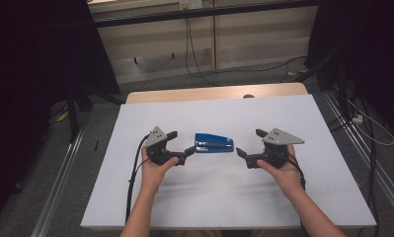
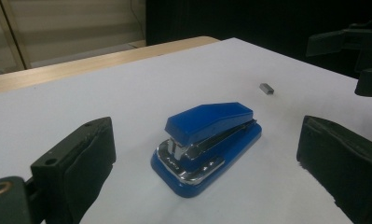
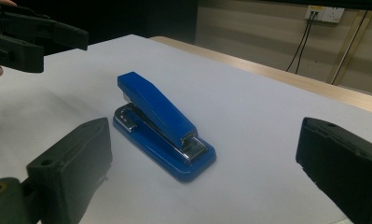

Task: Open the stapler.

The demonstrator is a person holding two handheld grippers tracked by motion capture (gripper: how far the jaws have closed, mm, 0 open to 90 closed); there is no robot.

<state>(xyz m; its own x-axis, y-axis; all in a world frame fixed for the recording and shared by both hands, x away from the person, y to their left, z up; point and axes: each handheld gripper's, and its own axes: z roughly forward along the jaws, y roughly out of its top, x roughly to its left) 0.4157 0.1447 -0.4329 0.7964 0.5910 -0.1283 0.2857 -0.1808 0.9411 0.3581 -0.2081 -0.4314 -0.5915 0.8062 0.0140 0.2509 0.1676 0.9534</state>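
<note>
A blue stapler (image 1: pixel 214 143) lies flat on the white table top (image 1: pixel 214 197), between my two grippers. My left gripper (image 1: pixel 181 141) is just left of it, open, its nearer jaw tip close to the stapler's left end. My right gripper (image 1: pixel 250 142) stands open a short way off the stapler's right end. In the left gripper view the stapler (image 2: pixel 207 140) sits ahead between the spread fingers (image 2: pixel 76 163), its metal mouth towards me. The right gripper view has the stapler (image 3: pixel 162 123) lengthwise ahead of the wide-apart fingers (image 3: pixel 67 168). Neither gripper holds anything.
A small grey block of staples (image 2: pixel 266 88) lies on the table beyond the stapler. The table's wooden far edge (image 1: pixel 209 93) has a small dark object (image 1: pixel 249 96) on it. Cables (image 1: pixel 194 59) and metal stands are on the floor around the table.
</note>
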